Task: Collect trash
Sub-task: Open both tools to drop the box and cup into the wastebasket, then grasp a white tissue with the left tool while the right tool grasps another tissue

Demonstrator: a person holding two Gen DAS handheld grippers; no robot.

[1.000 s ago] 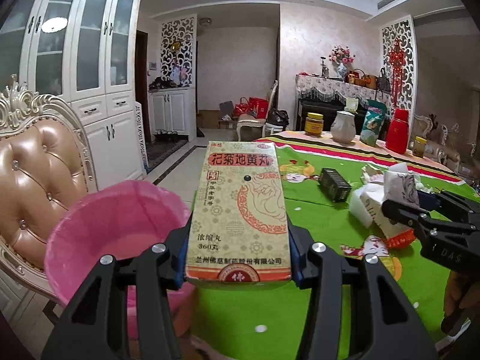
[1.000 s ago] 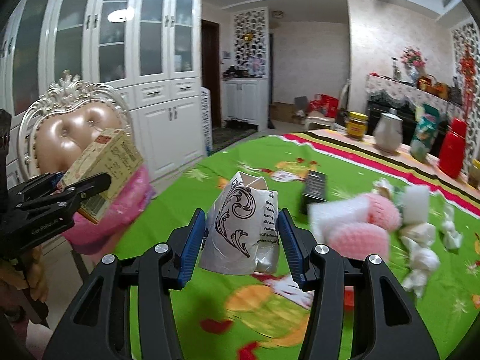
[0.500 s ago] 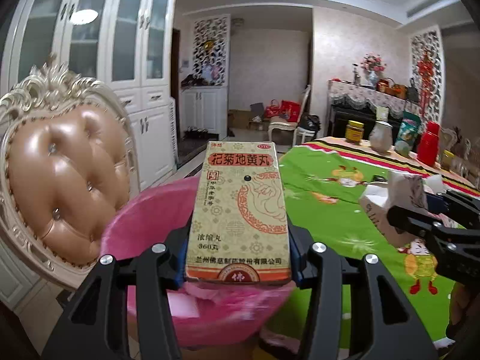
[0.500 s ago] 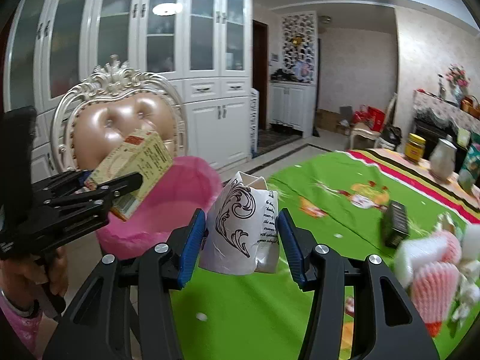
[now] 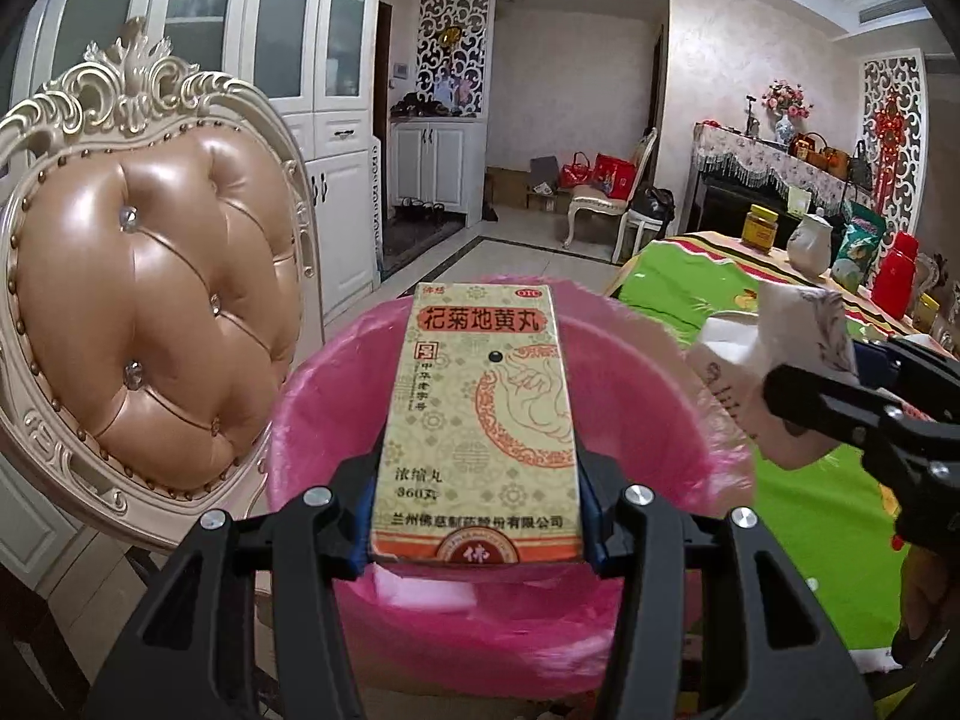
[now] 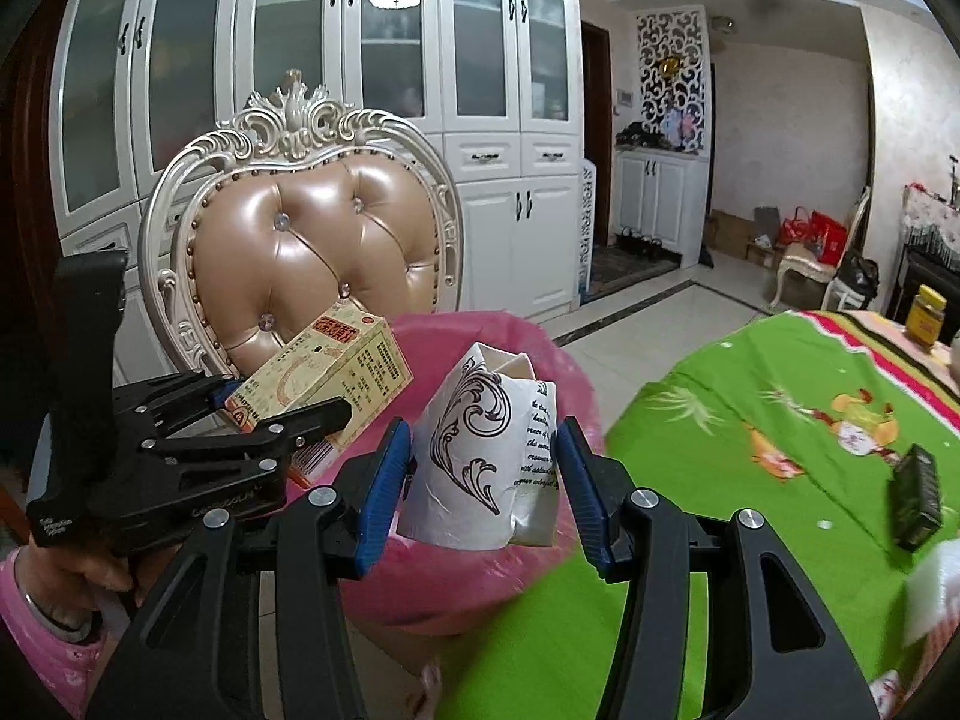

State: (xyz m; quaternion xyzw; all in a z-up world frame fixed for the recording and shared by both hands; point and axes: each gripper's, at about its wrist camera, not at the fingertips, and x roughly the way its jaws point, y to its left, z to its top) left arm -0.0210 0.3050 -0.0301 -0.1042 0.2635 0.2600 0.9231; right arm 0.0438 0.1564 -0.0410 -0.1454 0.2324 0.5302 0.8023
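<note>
My left gripper is shut on a yellow medicine box printed with red characters, and holds it over the mouth of a bin lined with a pink bag. My right gripper is shut on a white paper bag with a dark scroll pattern, at the bin's near rim. From the right wrist view the left gripper and the box are at the left, over the bin. The left wrist view has the right gripper with the paper bag at the right.
An ornate tan leather chair stands close behind the bin. The table with a green cloth lies to the right, bearing a black remote, a yellow jar, a white jug and a red bottle. White cabinets line the wall.
Both grippers have swung left from over the table to the pink bin, each keeping its load. The chair and the bin now fill the views.
</note>
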